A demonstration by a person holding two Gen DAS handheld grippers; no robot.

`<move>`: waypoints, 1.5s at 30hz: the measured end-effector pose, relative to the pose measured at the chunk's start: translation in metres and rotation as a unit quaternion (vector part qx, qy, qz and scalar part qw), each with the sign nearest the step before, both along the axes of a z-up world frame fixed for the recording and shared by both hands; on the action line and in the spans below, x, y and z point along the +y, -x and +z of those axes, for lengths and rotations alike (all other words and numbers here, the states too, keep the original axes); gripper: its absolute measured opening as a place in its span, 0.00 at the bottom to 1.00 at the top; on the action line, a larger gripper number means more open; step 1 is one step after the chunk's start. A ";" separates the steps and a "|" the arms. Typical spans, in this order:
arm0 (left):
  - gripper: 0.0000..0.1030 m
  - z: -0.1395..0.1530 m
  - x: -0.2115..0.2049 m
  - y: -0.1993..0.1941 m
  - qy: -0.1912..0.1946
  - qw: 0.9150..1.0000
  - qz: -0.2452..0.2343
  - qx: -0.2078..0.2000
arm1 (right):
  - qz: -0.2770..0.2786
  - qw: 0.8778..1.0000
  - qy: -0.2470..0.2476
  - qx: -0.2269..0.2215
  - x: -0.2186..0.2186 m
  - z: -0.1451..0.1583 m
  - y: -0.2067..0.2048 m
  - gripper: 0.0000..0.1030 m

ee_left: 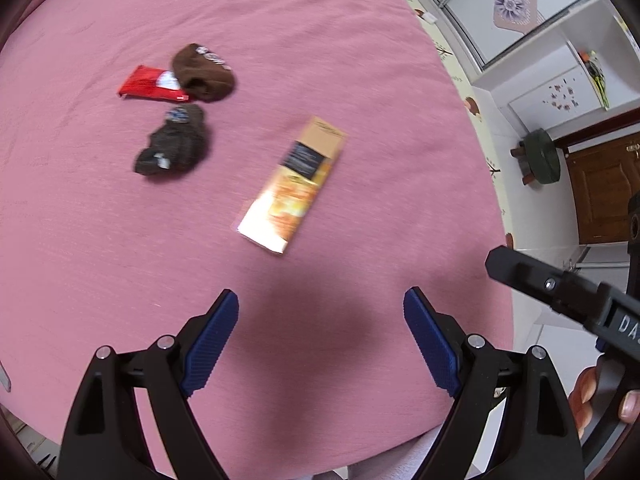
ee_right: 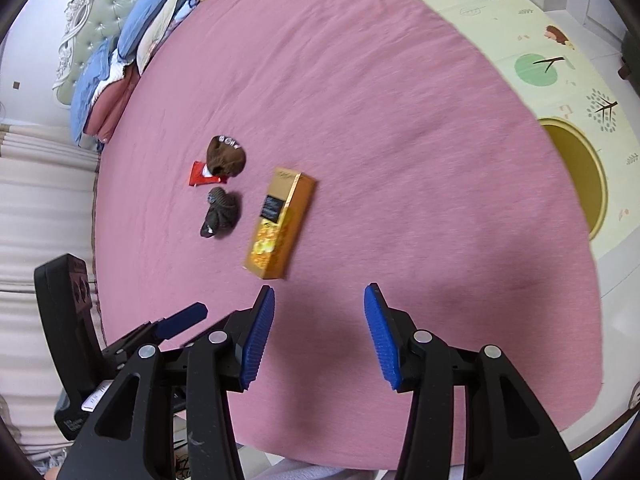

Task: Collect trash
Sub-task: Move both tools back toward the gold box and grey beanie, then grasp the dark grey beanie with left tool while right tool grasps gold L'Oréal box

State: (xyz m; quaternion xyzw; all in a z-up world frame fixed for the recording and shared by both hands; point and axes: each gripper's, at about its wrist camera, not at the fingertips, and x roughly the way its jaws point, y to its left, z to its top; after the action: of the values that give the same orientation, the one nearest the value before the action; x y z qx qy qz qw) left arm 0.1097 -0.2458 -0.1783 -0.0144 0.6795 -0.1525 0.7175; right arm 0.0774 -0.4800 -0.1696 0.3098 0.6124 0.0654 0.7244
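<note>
An orange carton (ee_left: 294,184) (ee_right: 280,224) lies flat on the pink bed (ee_left: 280,40) (ee_right: 380,120). Farther off lies a red wrapper (ee_left: 150,86) (ee_right: 199,174), partly under a brown sock (ee_left: 206,74) (ee_right: 226,156). A darker sock (ee_left: 176,144) (ee_right: 221,212) sits beside them. My left gripper (ee_left: 320,308) hovers open above the sheet, nearer than the carton, with nothing between its blue pads. My right gripper (ee_right: 319,298) is also open and empty, just short of the carton's near end. Each gripper shows at the edge of the other's view.
Pillows and folded bedding (ee_right: 120,52) lie against a padded headboard (ee_right: 92,12). A patterned play mat (ee_right: 560,80) covers the floor past the bed's right edge. A small green stool (ee_left: 540,156), a white cabinet (ee_left: 560,80) and a wooden door (ee_left: 604,188) stand beyond. A curtain (ee_right: 40,200) hangs at left.
</note>
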 end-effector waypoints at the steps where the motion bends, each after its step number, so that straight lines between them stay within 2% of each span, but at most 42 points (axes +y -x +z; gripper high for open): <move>1: 0.82 -0.001 0.006 -0.004 -0.003 1.000 0.000 -0.001 | 0.000 1.000 -0.001 0.002 0.007 -0.002 -0.004 0.46; 12: 0.83 -0.033 0.064 -0.059 -0.021 1.000 0.012 0.016 | -0.027 0.999 -0.001 0.030 0.059 -0.033 -0.046 0.48; 20: 0.83 -0.067 0.071 -0.108 -0.045 0.999 0.001 0.012 | -0.044 0.997 0.013 0.059 0.073 -0.060 -0.081 0.50; 27: 0.83 -0.089 0.075 -0.133 -0.052 0.998 0.004 0.023 | -0.053 0.994 0.020 0.092 0.077 -0.083 -0.101 0.51; 31: 0.70 -0.106 0.071 -0.140 -0.052 0.998 0.003 0.042 | -0.048 0.992 0.028 0.114 0.083 -0.098 -0.109 0.53; 34: 0.69 -0.113 0.069 -0.141 -0.059 0.997 0.008 0.046 | -0.044 0.990 0.038 0.127 0.088 -0.105 -0.110 0.52; 35: 0.67 -0.113 0.068 -0.142 -0.060 0.997 0.010 0.045 | -0.039 0.990 0.043 0.130 0.090 -0.107 -0.110 0.46; 40: 0.54 -0.107 0.069 -0.136 -0.051 0.998 0.017 0.041 | -0.015 0.991 0.052 0.123 0.096 -0.108 -0.107 0.42; 45: 0.51 -0.099 0.081 -0.121 -0.031 0.997 0.040 0.055 | 0.009 0.992 0.042 0.122 0.089 -0.106 -0.092 0.39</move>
State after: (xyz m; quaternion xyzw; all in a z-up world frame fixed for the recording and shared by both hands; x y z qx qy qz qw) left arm 0.2302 -0.1649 -0.2775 -0.0273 0.7212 -0.1018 0.6847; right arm 0.1693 -0.3907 -0.2753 0.2796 0.7010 0.0081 0.6560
